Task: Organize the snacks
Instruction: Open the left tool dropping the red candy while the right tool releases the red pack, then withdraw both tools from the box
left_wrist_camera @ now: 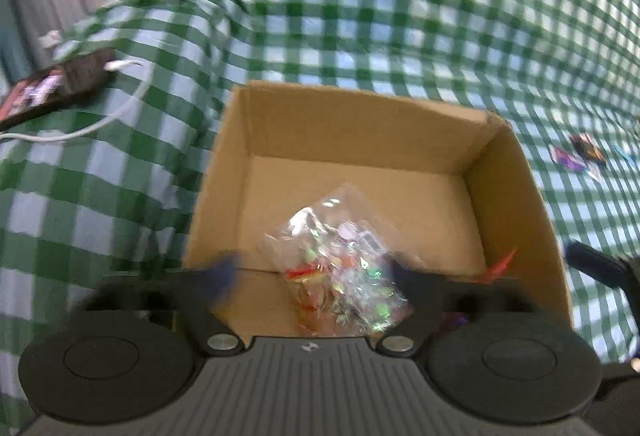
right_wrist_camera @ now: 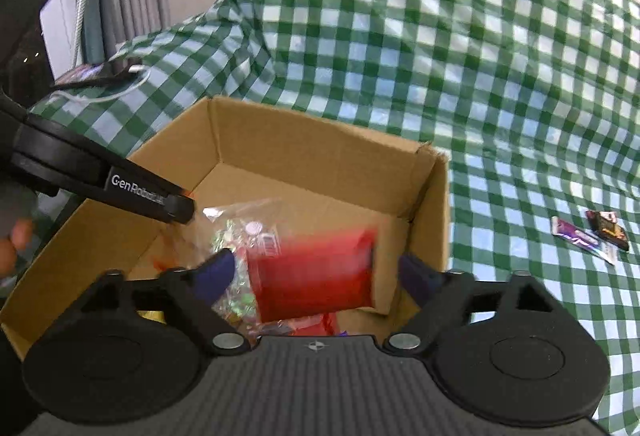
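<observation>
Now | red packet between right tool fingers, over box.

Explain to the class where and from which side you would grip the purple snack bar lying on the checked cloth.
Probably across its short width near the middle, coming straight down from above. The purple snack bar lies flat on the checked cloth, long and thin. A dark wrapper lies close by its far end, so keep the fingers off that end.

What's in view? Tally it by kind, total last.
Box: 1
Clear bag: 1
Red packet: 1
Loose bars: 2 plain, perhaps more
Phone: 1
Cable: 1
Total: 7
</observation>
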`<action>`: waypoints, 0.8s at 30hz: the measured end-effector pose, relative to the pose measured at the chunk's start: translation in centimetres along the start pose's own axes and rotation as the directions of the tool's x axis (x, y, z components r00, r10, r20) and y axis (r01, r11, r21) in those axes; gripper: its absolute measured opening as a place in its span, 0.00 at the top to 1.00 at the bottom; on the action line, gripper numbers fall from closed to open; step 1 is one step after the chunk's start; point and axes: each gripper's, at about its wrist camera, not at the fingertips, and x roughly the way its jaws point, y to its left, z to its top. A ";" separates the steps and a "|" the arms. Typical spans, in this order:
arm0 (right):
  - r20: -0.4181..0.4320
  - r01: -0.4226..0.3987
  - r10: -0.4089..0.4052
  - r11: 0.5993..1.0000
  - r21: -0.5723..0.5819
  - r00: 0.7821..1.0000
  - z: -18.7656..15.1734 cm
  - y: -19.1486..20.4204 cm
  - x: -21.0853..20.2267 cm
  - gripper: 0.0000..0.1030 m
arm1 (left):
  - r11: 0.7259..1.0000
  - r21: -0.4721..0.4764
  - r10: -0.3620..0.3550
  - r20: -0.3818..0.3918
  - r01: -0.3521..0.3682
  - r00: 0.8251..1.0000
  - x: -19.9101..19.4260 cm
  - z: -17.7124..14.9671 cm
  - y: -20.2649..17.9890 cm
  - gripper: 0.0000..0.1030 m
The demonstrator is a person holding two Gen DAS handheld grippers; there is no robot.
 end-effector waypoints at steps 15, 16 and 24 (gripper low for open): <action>0.061 -0.034 0.035 0.999 -0.013 0.998 -3.7 1.9 -14.1 0.02 | 0.994 -0.032 0.107 0.051 -0.105 0.993 -12.7 -10.7 1.7 0.00; 0.072 -0.030 0.031 0.999 -0.011 0.997 -4.0 2.0 -15.2 0.02 | 0.993 -0.036 0.111 0.058 -0.109 0.992 -13.6 -11.4 1.6 0.00; 0.113 -0.003 0.013 0.996 -0.084 0.994 -7.2 3.5 -20.9 0.00 | 0.990 -0.021 0.139 0.120 -0.137 0.983 -18.4 -15.1 -0.2 0.00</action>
